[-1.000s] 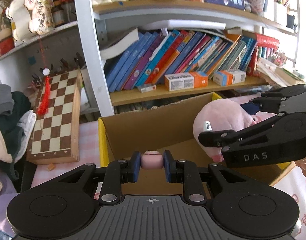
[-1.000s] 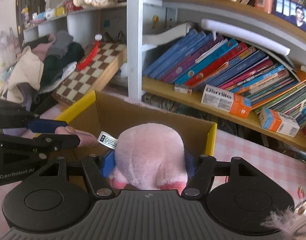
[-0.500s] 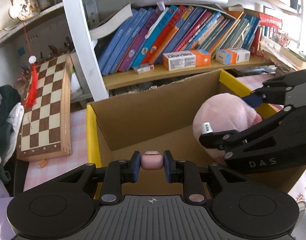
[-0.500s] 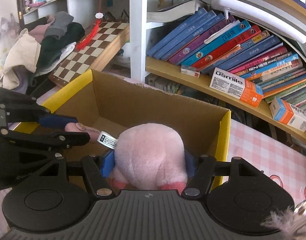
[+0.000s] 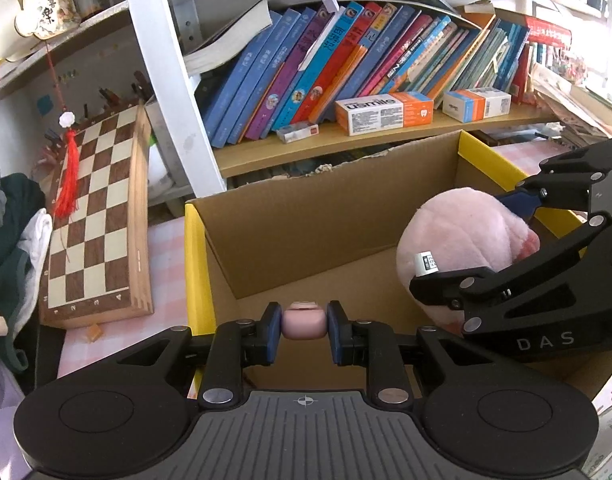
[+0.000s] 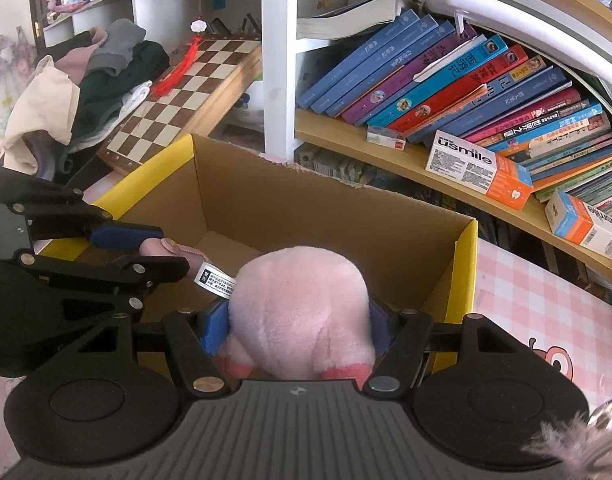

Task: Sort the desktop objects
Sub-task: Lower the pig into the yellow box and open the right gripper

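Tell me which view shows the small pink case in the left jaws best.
The left wrist view: the small pink case sits centred and sharp between the left gripper pads, over the cardboard box. The right wrist view shows it only from the side, at, partly hidden behind the black finger linkage and the pink plush toy.

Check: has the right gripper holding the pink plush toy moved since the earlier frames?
Yes. The right gripper with the pink plush toy has sunk toward the open cardboard box.

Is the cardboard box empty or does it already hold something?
Empty as far as visible: the cardboard box shows bare floor. The pink plush and small pink case, each clamped in a hand-held gripper, hang above it.
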